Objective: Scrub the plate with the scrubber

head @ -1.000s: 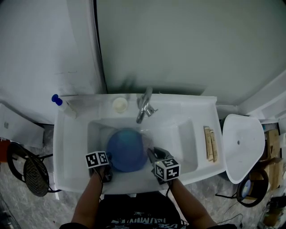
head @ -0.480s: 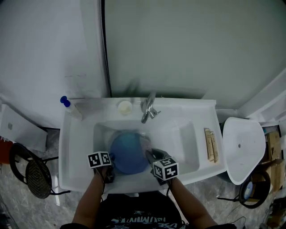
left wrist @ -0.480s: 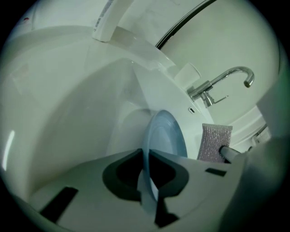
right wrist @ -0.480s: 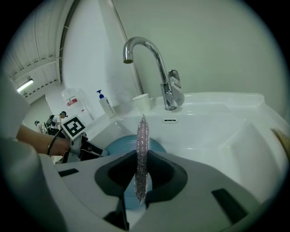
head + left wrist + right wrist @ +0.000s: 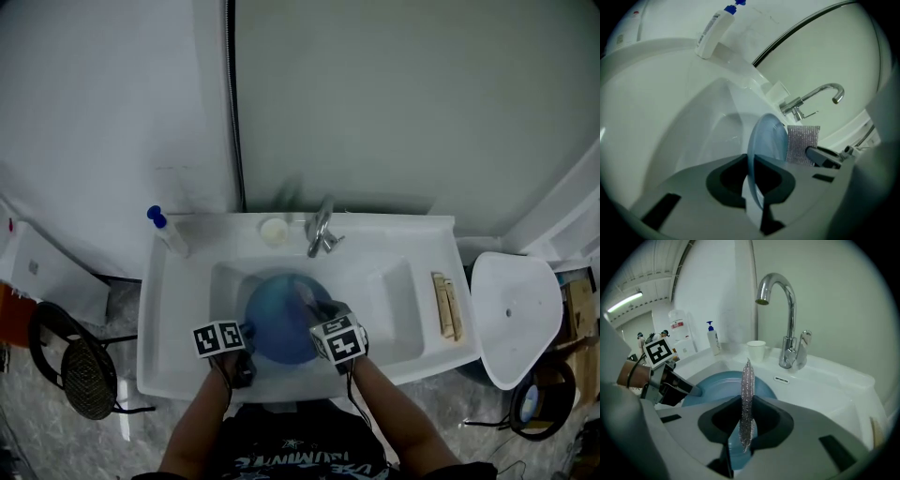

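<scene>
A blue plate (image 5: 281, 317) hangs over the white sink basin (image 5: 375, 300), tilted on edge. My left gripper (image 5: 242, 367) is shut on the plate's near rim; in the left gripper view the plate (image 5: 764, 145) stands edge-on between the jaws. My right gripper (image 5: 319, 323) is shut on a silvery mesh scrubber (image 5: 746, 394), a thin flat pad that stands upright between its jaws. The scrubber (image 5: 802, 144) lies against the plate's face on its right side. In the right gripper view the plate (image 5: 717, 385) sits behind the scrubber, with the left gripper (image 5: 686, 389) at its left rim.
A chrome tap (image 5: 322, 228) rises behind the basin, with a small white cup (image 5: 273, 230) beside it. A blue-capped bottle (image 5: 167, 231) stands at the sink's back left corner. Wooden pieces (image 5: 446, 305) lie on the right ledge. A white toilet lid (image 5: 511, 314) is to the right.
Both grippers have risen with the plate and the scrubber. The right gripper has moved left onto the plate's face and rolled. The head view has shifted, so the sink sits further right.
</scene>
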The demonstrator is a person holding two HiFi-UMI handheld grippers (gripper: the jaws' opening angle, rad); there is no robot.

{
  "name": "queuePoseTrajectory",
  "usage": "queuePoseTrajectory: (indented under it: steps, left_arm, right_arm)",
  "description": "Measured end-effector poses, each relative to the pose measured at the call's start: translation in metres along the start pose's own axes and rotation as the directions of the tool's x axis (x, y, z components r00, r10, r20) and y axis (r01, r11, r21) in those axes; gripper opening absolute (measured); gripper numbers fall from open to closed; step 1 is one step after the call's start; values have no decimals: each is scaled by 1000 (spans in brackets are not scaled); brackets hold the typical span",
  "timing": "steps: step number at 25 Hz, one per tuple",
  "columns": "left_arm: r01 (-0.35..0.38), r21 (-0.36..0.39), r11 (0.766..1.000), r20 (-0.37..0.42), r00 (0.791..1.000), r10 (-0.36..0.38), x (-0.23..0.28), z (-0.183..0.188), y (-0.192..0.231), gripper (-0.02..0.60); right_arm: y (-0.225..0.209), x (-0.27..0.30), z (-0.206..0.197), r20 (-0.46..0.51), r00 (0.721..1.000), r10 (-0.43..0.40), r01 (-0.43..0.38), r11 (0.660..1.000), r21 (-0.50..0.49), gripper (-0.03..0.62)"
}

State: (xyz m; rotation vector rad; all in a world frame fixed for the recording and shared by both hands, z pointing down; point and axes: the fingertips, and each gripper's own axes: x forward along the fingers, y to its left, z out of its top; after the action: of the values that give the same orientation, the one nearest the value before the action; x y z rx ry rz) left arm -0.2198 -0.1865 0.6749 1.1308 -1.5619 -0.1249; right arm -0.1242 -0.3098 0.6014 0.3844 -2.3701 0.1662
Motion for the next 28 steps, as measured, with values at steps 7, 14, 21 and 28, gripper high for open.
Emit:
queuePoseTrajectory:
  steps: [7,14,21,28]
  left_arm:
    - [30,16,999,23,999,-30,-16,2,-14,31]
    - [25,89,996,12,1000,-27,-23,-5,-23,31]
    - [18,92,996,27,999,-20,-27,0,-28,31]
    - [13,92,996,56,998,-18,-35,15,-29,32]
  right_arm:
    - [8,2,13,-41,997,-60,57,997,-60,77]
    - [18,10,12,-96,992,-77,67,992,-107,77]
    - [52,16,22,-81,996,-32,6,953,-302,77]
    - [89,13,27,-65,996,69,-93,843,-530,77]
